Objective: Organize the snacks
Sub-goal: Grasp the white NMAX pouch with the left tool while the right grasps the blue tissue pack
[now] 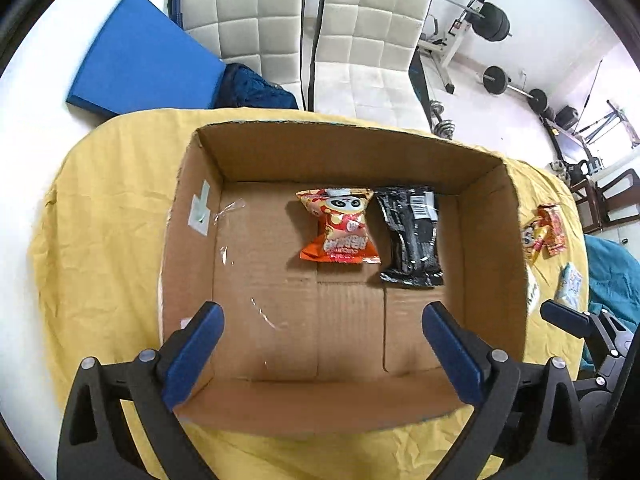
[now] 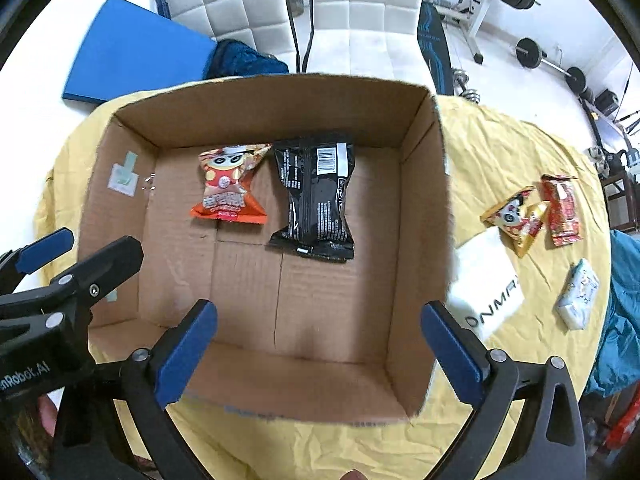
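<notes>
Snacks are lying side by side in my open brown cardboard box (image 2: 416, 216), an orange panda packet (image 2: 230, 188) and a black foil packet (image 2: 316, 196), while my right view is showing three loose packets (image 2: 536, 212) on the yellow cloth (image 2: 500, 148), both my left tongs (image 1: 322, 320) and right tongs (image 2: 318, 318) gaping wide, holding nothing.

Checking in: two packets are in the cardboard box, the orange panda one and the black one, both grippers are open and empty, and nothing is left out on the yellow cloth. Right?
Not quite. The cardboard box does hold the orange panda packet and the black packet, and the left gripper and right gripper are open and empty. But the right wrist view shows three packets on the yellow cloth, right of the box.
</notes>
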{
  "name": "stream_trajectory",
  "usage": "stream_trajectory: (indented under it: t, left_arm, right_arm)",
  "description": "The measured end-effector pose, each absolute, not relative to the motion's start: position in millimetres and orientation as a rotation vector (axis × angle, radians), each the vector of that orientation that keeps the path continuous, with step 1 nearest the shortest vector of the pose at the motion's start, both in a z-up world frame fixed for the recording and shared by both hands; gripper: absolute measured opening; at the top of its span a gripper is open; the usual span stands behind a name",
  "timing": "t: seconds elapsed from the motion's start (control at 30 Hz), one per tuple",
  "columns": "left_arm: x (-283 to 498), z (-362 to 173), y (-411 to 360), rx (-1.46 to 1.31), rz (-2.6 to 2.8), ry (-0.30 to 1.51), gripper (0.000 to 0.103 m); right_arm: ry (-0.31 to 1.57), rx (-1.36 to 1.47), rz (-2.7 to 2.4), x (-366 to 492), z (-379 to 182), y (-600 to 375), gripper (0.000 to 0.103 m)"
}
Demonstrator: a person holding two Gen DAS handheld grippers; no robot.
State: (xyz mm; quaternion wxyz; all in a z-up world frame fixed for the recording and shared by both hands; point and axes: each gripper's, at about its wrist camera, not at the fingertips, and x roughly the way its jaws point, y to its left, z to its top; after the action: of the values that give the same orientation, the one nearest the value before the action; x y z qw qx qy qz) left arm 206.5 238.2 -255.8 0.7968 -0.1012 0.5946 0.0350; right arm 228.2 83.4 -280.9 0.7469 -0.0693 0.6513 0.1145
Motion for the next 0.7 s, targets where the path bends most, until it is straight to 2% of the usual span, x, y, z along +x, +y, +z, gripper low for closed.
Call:
stream_trajectory:
  t: [0.33,0.7]
  left_arm:
    - [159.9,-211.3,221.6,-0.204,0.065,1.207,0.102]
    - [143.7,-178.6,186.7,-0.186,0.04,1.153,0.102]
  right_arm:
    - [1.35,-0.135,0.295,195.8,-237.1,69.9,0.103]
    - [1.313,-0.094,0.336,169.1,-209.1,48.8,0.103]
